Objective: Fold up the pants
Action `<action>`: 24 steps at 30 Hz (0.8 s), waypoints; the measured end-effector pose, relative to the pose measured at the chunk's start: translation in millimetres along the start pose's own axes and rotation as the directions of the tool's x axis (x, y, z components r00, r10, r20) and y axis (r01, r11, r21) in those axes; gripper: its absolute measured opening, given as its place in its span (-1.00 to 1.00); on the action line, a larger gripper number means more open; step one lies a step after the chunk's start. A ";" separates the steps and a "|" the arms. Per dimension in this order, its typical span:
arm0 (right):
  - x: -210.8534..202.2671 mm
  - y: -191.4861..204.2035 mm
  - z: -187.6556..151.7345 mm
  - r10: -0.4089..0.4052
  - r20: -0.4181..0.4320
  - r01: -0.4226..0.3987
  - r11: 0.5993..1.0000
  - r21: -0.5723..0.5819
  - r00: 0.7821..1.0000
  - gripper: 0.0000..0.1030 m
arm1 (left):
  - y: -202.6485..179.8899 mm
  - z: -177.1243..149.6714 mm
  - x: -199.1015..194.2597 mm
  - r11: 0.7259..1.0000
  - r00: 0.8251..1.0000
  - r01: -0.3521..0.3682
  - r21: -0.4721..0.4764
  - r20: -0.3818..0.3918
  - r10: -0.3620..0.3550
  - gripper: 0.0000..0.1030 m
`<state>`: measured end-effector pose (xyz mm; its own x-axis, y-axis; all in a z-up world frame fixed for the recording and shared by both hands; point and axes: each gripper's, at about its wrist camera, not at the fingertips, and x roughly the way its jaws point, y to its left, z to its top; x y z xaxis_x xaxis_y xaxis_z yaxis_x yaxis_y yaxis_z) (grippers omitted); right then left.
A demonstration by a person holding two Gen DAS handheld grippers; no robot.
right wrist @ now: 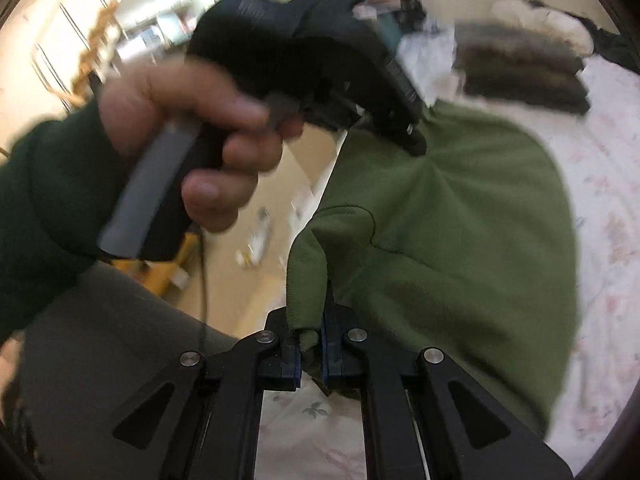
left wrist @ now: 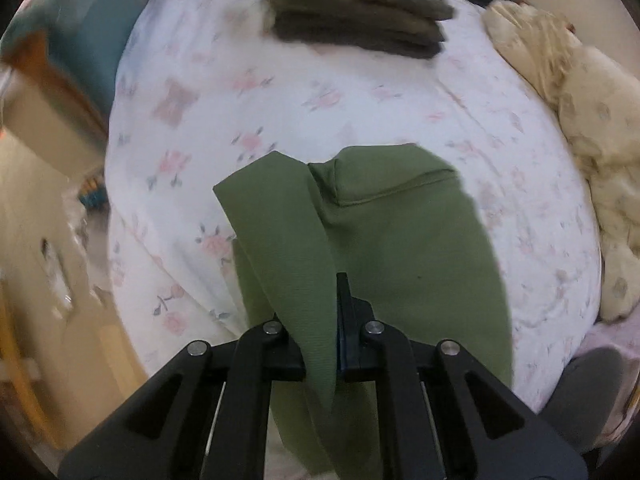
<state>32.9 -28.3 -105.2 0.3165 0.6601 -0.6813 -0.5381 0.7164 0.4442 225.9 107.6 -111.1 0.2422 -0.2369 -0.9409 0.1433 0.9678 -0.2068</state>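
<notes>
The green pants (left wrist: pixel 404 240) lie partly on the floral bed sheet (left wrist: pixel 320 112), and one part is lifted. My left gripper (left wrist: pixel 322 320) is shut on a folded edge of the pants, which drapes over its fingers. In the right wrist view the pants (right wrist: pixel 460 232) spread to the right, and my right gripper (right wrist: pixel 310 336) is shut on another bunched edge of them. The left gripper (right wrist: pixel 414 142), held in a hand (right wrist: pixel 192 136), shows above in that view, pinching the cloth higher up.
A stack of folded dark grey garments (left wrist: pixel 356 12) sits at the far side of the bed, also in the right wrist view (right wrist: pixel 520 68). A cream quilt (left wrist: pixel 580 140) is bunched along the right. The bed edge and floor (left wrist: pixel 36 240) lie to the left.
</notes>
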 end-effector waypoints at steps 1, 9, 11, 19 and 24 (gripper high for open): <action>11.1 2.8 -2.7 -0.028 -0.034 0.028 1.000 0.000 0.999 -0.78 | 4.4 -1.0 8.6 1.000 1.000 0.015 0.003 0.004 -0.015 -0.85; -52.1 -16.2 14.0 -0.024 -0.019 0.025 0.998 0.059 1.000 -0.66 | 4.0 3.8 16.1 0.994 0.999 0.052 0.096 -0.003 -0.052 -0.84; -51.8 -30.2 26.1 -0.134 0.009 0.133 0.989 0.070 0.991 -0.66 | 5.9 5.0 15.1 0.994 0.998 0.057 0.088 -0.001 -0.057 -0.84; 55.0 -39.1 6.1 -0.047 -0.211 0.081 0.984 0.159 0.976 -0.75 | 21.6 -3.1 26.3 0.995 0.997 -0.066 0.078 -0.032 0.069 -0.30; 84.8 -28.8 -17.2 -0.112 -0.268 0.143 0.985 0.098 0.957 -0.77 | 34.9 -4.3 -31.5 0.996 0.984 -0.088 -0.020 0.152 0.090 -0.37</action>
<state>61.8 3.1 -185.8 0.1538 0.4909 -0.8576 -0.4081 0.8219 0.3973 219.1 149.1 -89.8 0.3971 -0.1586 -0.9040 0.1022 0.9865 -0.1281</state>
